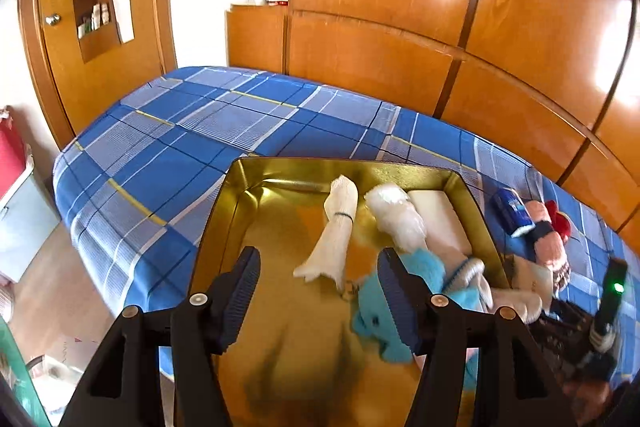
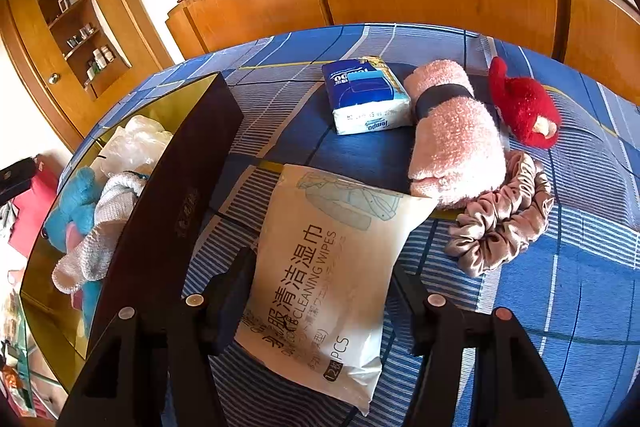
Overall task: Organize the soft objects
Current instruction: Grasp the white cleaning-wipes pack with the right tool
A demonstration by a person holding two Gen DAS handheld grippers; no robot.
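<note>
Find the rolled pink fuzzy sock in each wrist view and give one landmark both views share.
Left wrist view: the pink sock lies far right on the bedspread, outside the gold tray, between the blue tissue pack and a red plush.
Right wrist view: the pink sock lies upper right of centre, its lower end touching the wipes pack.
Shared landmark: the blue tissue pack, directly left of the sock in both.

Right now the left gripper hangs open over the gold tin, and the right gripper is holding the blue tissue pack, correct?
Not quite. The right wrist view shows the right gripper around the white cleaning wipes pack; the blue tissue pack lies untouched on the bed. The left gripper does hang open over the gold tin.
</note>
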